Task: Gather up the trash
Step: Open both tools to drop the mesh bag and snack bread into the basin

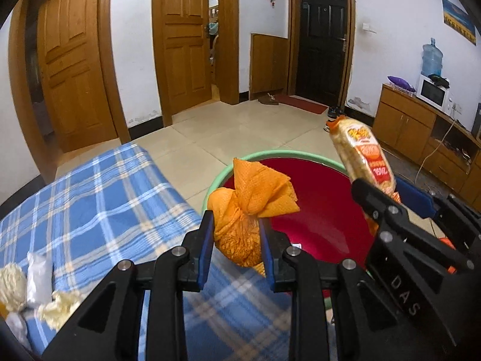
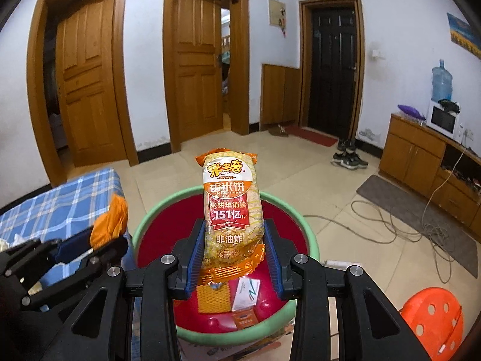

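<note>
The left gripper point(image 1: 237, 237) is seen clamped on a crumpled orange napkin point(image 1: 249, 210), its jaws narrowed onto the wad, held right at the near rim of the basin point(image 1: 216, 180). The right gripper point(image 2: 231, 252) is closed around a rice cracker packet point(image 2: 231, 207), gripped near its lower end and standing upright over the red inside of the same green-rimmed basin. Some trash is already lying at the bottom: an orange foam net point(image 2: 214, 297) and a small white wrapper point(image 2: 247, 294).

The step in hand looks to be the drop. The napsin wad is best carried a touch further over the rim before the jaws are eased apart, since it hangs close to the edge of the checked bedspread point(image 1: 90, 198). The tall packet should be lowered or tipped first, so it is not bounced out. More scraps point(image 1: 36, 288) are left on the bed for later.
</note>
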### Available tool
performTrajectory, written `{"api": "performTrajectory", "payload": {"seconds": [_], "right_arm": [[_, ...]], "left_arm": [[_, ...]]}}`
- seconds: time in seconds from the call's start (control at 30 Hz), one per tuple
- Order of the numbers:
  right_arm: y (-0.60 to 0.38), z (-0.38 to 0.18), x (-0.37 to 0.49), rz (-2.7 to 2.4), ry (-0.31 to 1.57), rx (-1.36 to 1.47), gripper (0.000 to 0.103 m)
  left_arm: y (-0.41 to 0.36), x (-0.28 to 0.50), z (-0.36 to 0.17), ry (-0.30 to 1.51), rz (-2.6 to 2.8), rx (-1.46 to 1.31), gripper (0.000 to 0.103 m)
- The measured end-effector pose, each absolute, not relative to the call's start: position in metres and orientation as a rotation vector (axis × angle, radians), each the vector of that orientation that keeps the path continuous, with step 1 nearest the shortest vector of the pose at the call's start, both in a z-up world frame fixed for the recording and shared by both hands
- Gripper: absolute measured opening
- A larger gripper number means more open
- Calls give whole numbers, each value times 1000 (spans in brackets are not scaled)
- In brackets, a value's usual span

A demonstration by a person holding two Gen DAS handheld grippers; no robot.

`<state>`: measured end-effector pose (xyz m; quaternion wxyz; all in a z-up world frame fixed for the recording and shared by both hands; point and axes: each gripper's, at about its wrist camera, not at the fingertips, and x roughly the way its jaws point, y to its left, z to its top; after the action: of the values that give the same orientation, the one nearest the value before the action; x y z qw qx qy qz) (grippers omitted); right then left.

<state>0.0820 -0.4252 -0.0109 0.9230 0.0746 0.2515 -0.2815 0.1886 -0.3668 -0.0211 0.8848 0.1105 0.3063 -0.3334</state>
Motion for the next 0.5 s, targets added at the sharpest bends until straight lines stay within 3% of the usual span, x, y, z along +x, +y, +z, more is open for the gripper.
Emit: {"api": "performTrajectory", "payload": {"seconds": [0.5], "right_arm": [[-430,-11,84,-595,528,169,40]], "left_arm": [[-369,191,-19,632,-689,239,40]]}}
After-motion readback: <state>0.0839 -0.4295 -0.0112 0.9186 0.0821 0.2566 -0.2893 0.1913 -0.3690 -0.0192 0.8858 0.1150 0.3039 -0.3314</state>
